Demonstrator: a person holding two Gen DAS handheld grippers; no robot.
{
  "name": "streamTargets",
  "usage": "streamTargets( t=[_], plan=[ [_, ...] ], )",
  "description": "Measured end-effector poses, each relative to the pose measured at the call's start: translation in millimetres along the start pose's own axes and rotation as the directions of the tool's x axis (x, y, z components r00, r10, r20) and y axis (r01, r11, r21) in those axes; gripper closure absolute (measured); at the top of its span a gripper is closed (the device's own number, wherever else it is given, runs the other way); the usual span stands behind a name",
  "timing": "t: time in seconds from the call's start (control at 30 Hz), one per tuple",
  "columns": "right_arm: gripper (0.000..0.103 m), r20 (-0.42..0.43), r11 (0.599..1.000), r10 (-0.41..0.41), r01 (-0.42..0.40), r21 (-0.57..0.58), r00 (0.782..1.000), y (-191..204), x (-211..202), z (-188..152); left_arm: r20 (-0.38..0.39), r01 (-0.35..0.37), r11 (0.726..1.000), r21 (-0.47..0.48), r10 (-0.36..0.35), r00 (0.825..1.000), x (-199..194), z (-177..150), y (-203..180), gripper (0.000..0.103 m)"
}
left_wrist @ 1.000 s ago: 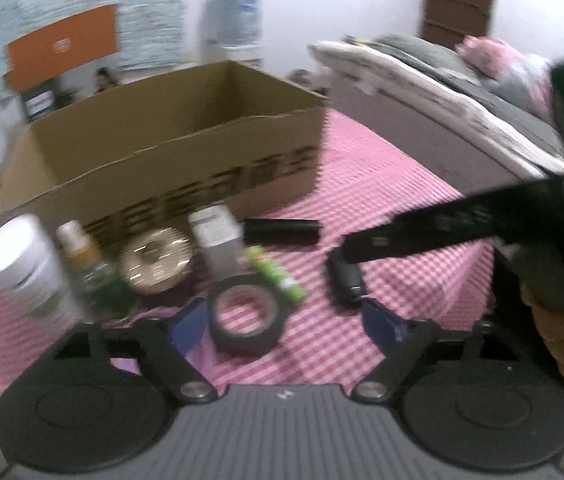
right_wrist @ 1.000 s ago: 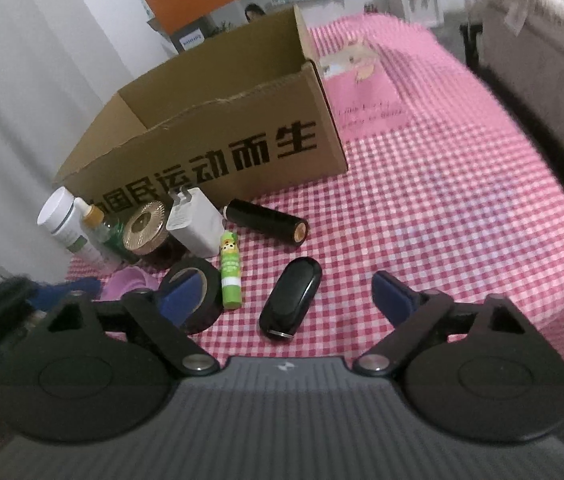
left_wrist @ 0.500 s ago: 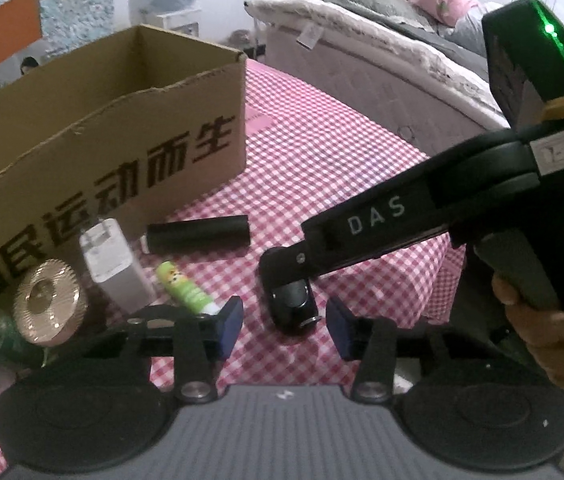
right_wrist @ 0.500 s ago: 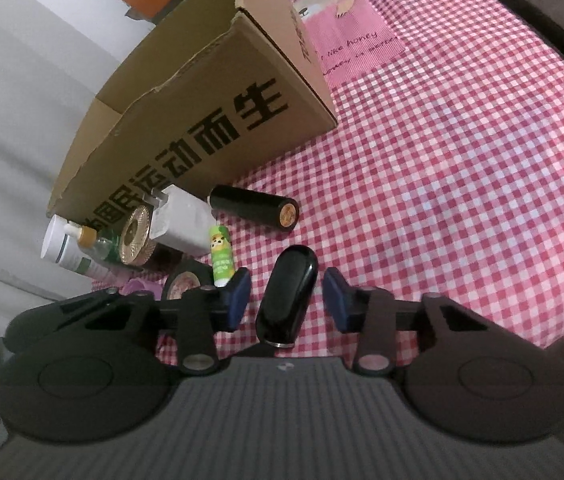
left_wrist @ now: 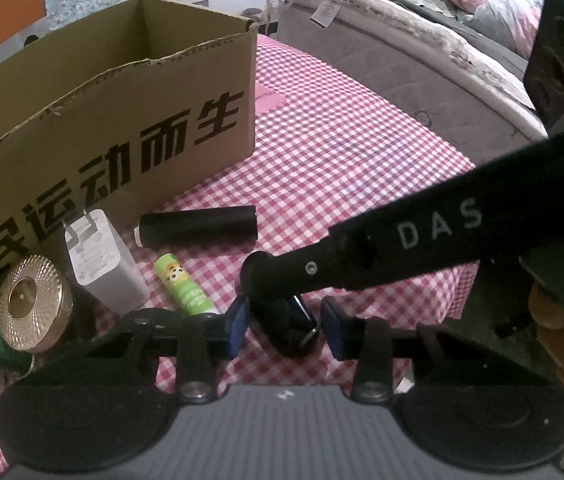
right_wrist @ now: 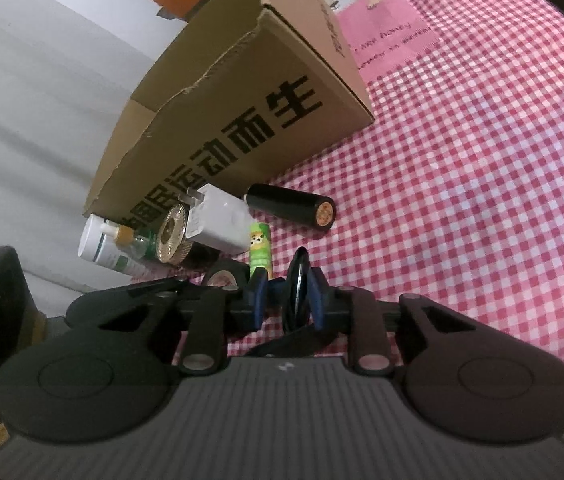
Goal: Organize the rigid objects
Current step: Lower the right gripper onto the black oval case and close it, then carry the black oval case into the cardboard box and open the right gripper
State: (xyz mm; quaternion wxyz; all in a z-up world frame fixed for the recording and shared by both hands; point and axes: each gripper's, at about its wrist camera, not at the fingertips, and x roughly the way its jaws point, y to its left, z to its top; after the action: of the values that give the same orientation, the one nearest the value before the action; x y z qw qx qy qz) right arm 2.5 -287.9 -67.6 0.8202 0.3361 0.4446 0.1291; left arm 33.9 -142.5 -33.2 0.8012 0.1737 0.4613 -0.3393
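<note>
Both tongs have dropped toward the black oval case [right_wrist: 297,280] and narrowed. Right gripper [right_wrist: 286,297] is closing, pads pinching the case, tipped on edge on the checked cloth [right_wrist: 481,160]. Left gripper [left_wrist: 283,326] is closing too, pads flanking the case [left_wrist: 289,330] without touching. Its long axis runs away from the right camera, toward the cardboard box [right_wrist: 242,120]. Judging by the clutter outside the box, sorting has barely begun; battery [right_wrist: 289,202], charger [right_wrist: 218,222] and lip balm [right_wrist: 260,246] wait.

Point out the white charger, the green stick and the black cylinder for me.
white charger [left_wrist: 100,266], left wrist view, on its broad front face.
green stick [left_wrist: 184,286], left wrist view, mid-body on the label.
black cylinder [right_wrist: 282,205], right wrist view, middle of its side.
</note>
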Motion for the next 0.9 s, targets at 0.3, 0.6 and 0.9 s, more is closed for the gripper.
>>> streamTargets(
  t=[0.3, 0.6, 0.9],
  plan=[
    [0.085, -0.001, 1.000, -0.015, 0.015, 0.003, 1.000, -1, 16, -2, 0.016, -0.038, 0.999, 0.002, 0.038, 0.999, -2, -1, -1, 0.078],
    [0.086, 0.061, 0.999, -0.016, 0.018, -0.043, 0.998, 20, -10, -11, 0.109, -0.040, 0.999, 0.016, 0.038, 0.993, -38, -5, -8, 0.078],
    [0.086, 0.141, 0.957, 0.096, -0.052, -0.285, 0.985, 111, -38, 14, 0.289, -0.150, 0.987, -0.052, 0.159, 0.944, -128, 9, 26, 0.078]
  ],
)
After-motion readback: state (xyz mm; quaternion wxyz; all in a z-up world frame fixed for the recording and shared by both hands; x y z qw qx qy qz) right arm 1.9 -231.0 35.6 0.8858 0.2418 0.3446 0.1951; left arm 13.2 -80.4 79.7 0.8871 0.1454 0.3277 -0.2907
